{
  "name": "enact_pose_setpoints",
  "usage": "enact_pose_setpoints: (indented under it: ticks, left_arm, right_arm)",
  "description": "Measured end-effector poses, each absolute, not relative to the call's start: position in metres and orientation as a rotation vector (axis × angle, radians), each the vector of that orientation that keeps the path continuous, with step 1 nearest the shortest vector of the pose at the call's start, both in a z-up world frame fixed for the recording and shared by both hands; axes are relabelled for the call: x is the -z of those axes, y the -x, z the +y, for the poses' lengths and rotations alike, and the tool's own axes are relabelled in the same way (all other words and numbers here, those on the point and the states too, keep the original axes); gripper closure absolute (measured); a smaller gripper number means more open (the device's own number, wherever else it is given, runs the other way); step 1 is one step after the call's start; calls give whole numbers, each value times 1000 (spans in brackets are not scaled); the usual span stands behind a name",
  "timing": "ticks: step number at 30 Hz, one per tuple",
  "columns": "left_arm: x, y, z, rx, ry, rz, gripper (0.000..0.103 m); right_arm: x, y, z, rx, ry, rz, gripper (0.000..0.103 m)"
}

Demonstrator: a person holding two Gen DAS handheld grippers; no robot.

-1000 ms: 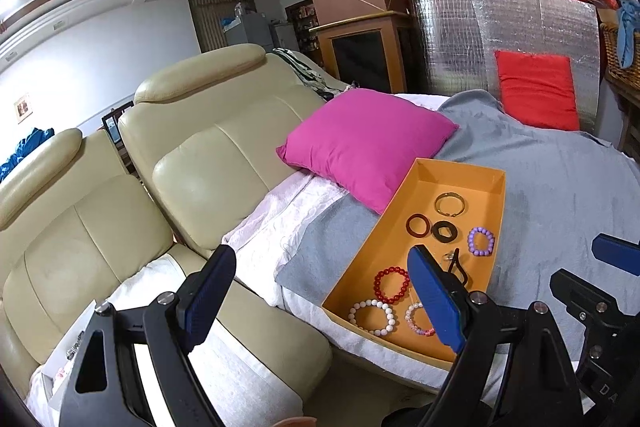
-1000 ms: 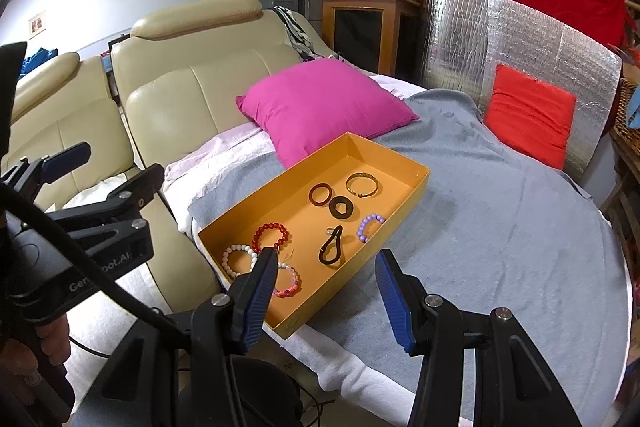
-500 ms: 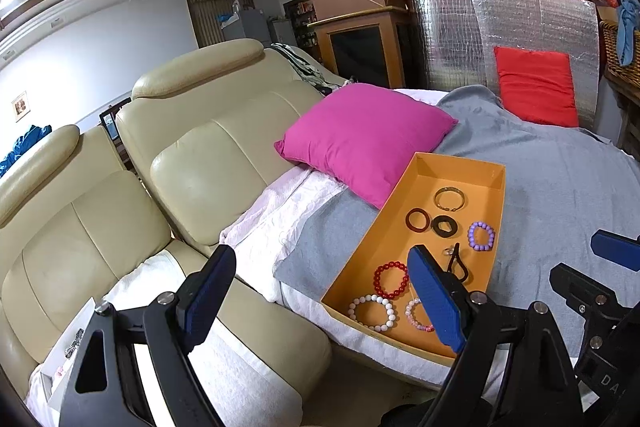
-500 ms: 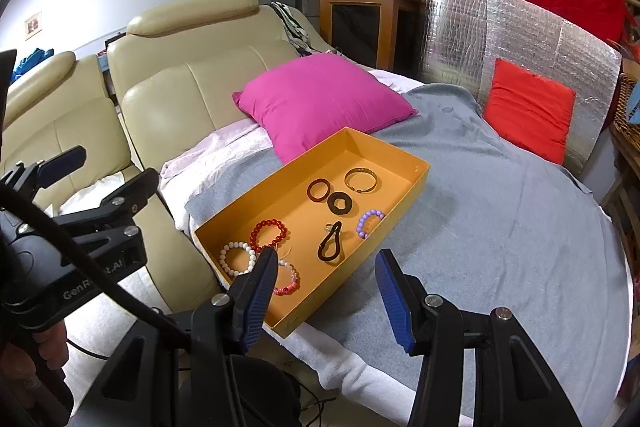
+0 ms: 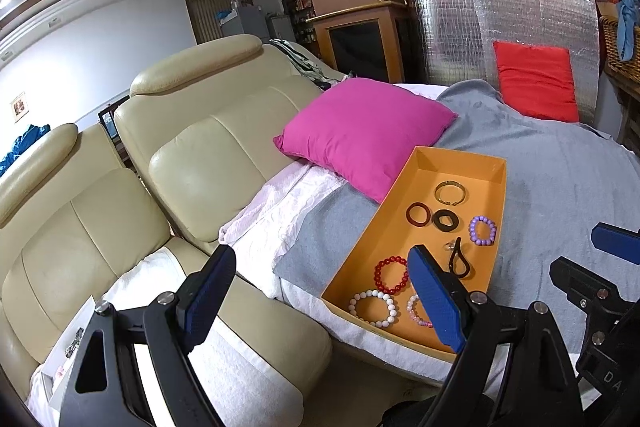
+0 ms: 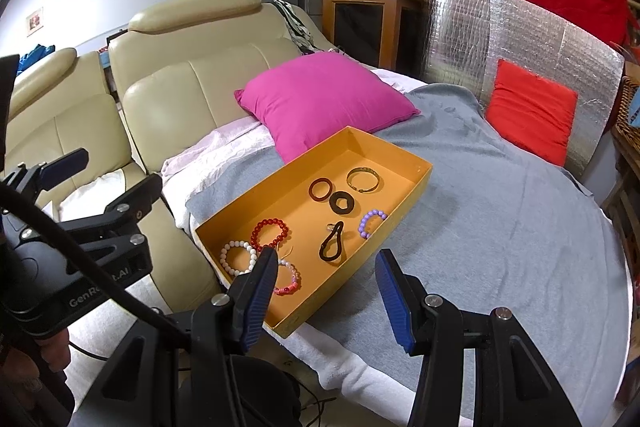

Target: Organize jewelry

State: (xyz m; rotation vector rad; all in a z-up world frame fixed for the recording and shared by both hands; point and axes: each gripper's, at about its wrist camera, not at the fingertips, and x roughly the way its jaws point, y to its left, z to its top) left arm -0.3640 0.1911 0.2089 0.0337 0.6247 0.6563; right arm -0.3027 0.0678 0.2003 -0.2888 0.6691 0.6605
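- The left gripper [image 5: 320, 291] hung with jaws wide apart and nothing between them; its near finger [image 5: 434, 297] covered part of the pink beads [image 5: 416, 313] in the left view.
- The right gripper [image 6: 326, 291] was likewise spread and empty, over the tray's near corner; only this view showed the pink beads [image 6: 290, 277] almost whole, and a hand at the lower left edge, mostly cut off.
- The orange tray [image 6: 416, 185] sat on the grey blanket [image 6: 500, 227], holding all the jewelry: white beads [image 6: 238, 257] and red beads [image 6: 270, 231] nearest, then a black loop [image 6: 332, 247] and purple beads [image 6: 372, 221], a black ring [image 6: 341, 203] just beside a dark red ring [image 6: 320, 188], and a gold bangle [image 6: 363, 179] farthest.
- In the right view the tray wall hid the lower part of the purple beads; the left view showed them whole [image 5: 483, 230].
- A small clear thing by the loop was too small to make out.
- A pink pillow [image 6: 324, 99] lay at the tray's far end, beside the cream sofa [image 5: 224, 147].
- A red cushion [image 6: 532, 111] leaned on foil board [image 6: 460, 39] beyond.
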Motion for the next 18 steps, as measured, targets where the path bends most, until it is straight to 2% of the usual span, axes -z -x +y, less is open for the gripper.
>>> enact_pose_setpoints:
  ticks: [18]
  left_arm:
    - [-204,362,194,-658,-36,637,15]
  right_arm:
    - [-200,303,71,-665,294,669,48]
